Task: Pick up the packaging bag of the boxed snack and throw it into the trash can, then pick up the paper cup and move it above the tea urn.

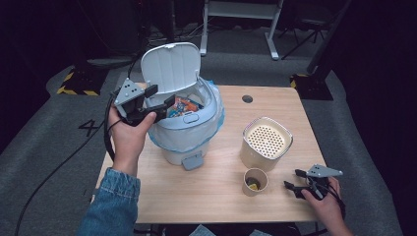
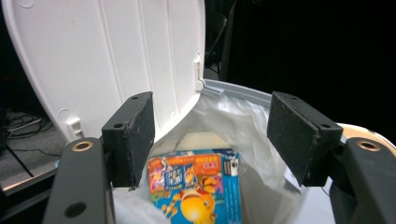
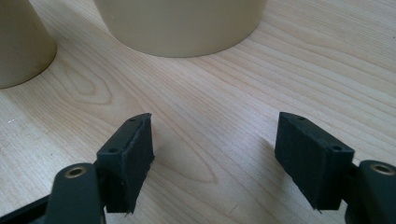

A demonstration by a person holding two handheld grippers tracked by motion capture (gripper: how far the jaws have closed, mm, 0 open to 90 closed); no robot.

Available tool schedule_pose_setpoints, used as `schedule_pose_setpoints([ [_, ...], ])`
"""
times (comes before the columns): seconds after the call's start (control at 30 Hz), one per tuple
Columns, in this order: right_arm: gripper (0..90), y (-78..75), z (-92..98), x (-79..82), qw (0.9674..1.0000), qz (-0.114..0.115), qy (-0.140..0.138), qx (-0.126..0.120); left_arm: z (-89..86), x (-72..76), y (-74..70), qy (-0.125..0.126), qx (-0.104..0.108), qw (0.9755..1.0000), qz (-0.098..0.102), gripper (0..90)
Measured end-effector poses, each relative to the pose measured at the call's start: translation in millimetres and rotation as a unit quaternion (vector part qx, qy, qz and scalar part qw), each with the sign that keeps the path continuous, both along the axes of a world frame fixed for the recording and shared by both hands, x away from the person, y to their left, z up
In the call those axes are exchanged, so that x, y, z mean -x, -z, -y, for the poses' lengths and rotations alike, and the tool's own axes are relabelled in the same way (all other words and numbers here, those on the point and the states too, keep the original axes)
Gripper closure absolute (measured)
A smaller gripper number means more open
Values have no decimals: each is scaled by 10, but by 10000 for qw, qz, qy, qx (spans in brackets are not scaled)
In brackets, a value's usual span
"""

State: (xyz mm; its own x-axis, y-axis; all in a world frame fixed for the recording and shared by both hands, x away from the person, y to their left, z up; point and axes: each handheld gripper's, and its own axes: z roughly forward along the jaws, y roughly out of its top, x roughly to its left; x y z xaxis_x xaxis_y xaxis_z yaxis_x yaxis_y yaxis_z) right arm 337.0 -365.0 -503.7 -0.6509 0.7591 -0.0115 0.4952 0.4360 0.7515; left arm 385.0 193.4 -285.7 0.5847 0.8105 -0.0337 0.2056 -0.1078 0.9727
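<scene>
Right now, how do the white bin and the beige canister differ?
The bin is white, its lid raised upright; the canister is beige and capped by a perforated top. The bin is the larger and is lined with a bag, a colourful box inside; the canister's contents are hidden. Both stand upright on the table.
</scene>
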Motion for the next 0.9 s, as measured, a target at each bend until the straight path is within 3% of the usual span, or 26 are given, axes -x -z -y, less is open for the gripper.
schedule_pose_setpoints([
  [0.23,284,0,0,-2,10000,-9,-1,-13,-45,203,-15,381,-320,9987,-96,334],
  [0.47,283,0,-1,-2,10000,-8,-2,-12,-21,408,42,800,-666,9942,-262,330],
  [0.6,283,0,-1,-1,10000,-9,-1,-12,-20,553,166,968,-783,9912,-438,328],
  [0.77,283,0,-1,-1,10000,-10,2,-10,-75,755,342,1107,-695,9904,-452,320],
  [0.9,254,-1,-5,-1,10000,-19,52,10,-95,864,513,1193,-764,9885,-529,319],
])
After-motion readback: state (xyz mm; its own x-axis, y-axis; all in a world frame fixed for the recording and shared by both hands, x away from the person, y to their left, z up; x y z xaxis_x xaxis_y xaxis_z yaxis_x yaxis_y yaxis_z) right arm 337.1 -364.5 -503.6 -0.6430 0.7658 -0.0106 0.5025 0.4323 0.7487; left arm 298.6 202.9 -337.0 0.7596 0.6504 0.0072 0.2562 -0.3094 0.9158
